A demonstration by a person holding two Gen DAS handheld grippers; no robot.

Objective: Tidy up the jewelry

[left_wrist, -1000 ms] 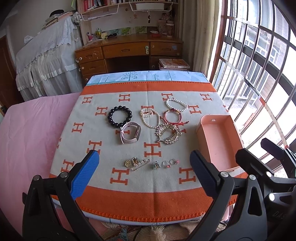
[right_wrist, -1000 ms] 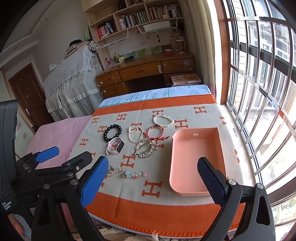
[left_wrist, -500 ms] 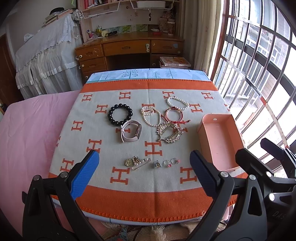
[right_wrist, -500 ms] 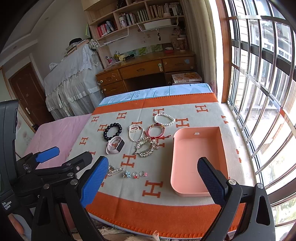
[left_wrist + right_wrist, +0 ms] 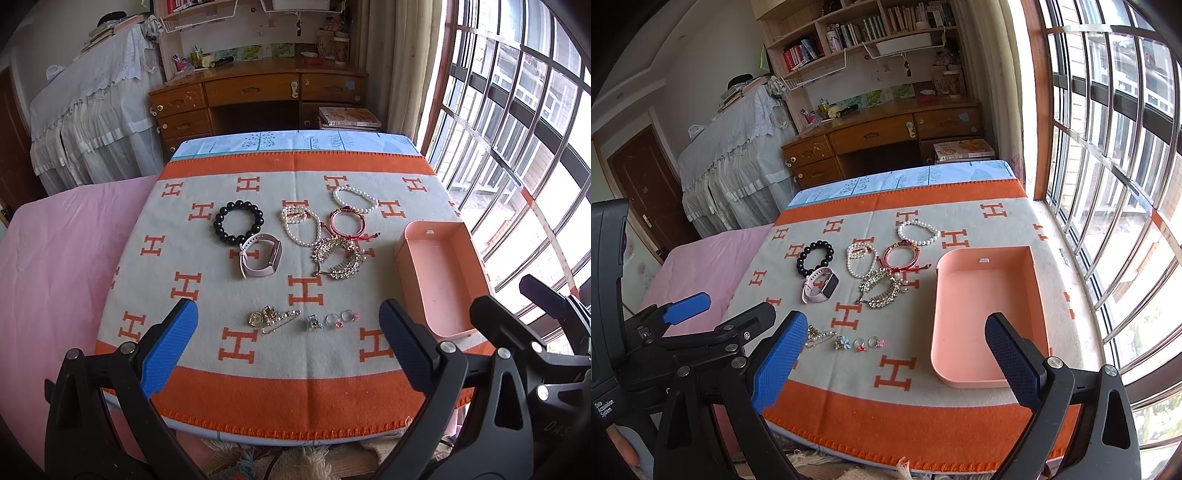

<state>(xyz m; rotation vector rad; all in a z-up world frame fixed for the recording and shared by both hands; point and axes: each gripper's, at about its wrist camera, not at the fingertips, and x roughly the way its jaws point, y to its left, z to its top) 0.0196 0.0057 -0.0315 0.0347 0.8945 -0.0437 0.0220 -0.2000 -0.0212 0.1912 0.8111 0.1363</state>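
Note:
Jewelry lies spread on an orange and cream blanket (image 5: 303, 354): a black bead bracelet (image 5: 239, 220), a pink watch (image 5: 260, 255), pearl strands (image 5: 301, 225), a red bangle (image 5: 347, 223), a rhinestone comb (image 5: 338, 258), a brooch with a pin (image 5: 271, 317) and small rings (image 5: 341, 317). An empty pink tray (image 5: 984, 314) sits at the blanket's right side. My left gripper (image 5: 288, 343) hovers open above the near edge, before the brooch and rings. My right gripper (image 5: 897, 354) is open too, near the tray's front corner. Both hold nothing.
A pink bedsheet (image 5: 55, 266) lies left of the blanket. A barred window (image 5: 1115, 166) runs close along the right. Beyond the table stand a wooden desk (image 5: 258, 96) and a cloth-covered piece of furniture (image 5: 96, 110). The left gripper's body (image 5: 683, 350) shows in the right wrist view.
Both cameras have crept slightly forward and lower toward the table. The jewelry and tray have not moved, and both grippers stay open.

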